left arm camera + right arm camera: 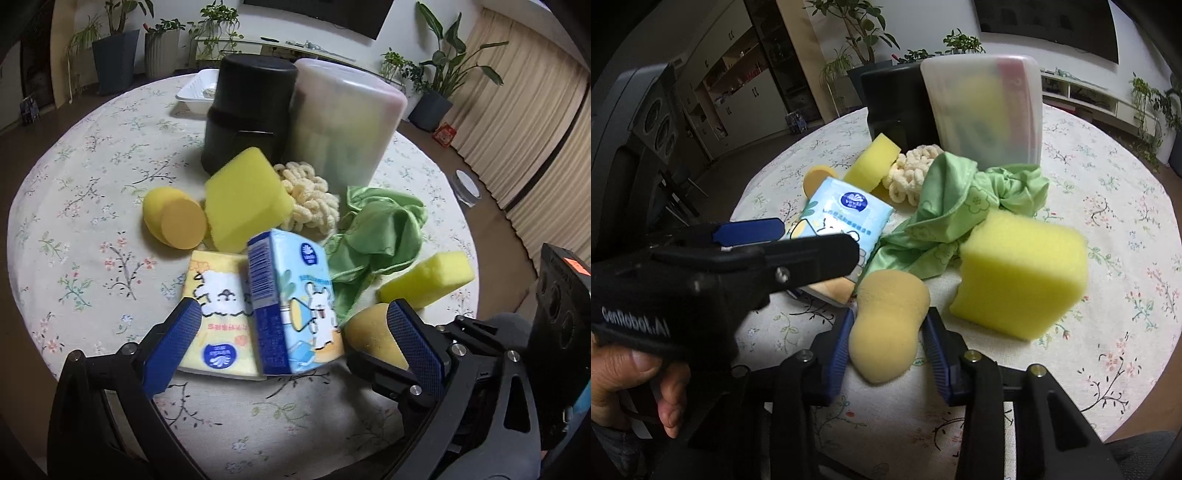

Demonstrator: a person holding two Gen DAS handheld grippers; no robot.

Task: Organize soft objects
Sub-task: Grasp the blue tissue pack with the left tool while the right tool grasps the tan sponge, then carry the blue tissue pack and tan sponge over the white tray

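Left wrist view: left gripper point(295, 325) wide open, straddling blue tissue pack point(291, 306) at lower centre; pack leans on yellow tissue pack point(218, 314), no pad contact visible.
Bins: black container point(247, 110) and lidded translucent box point(340, 122) upper centre, behind yellow sponge point(243, 199).
Right wrist view: right gripper point(886, 332) narrow, pads flanking tan gourd-shaped sponge point(886, 321) at bottom centre; contact looks made, light squeeze.
Neighbours: big yellow block sponge point(1023, 273) right of centre, green cloth point(960, 214) above.
Technique: grip at waist, squeeze gently, lift straight, avoid snagging cloth.

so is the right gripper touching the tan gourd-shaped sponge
Touching: right wrist view shows the right gripper pressing both sides of the tan gourd-shaped sponge.
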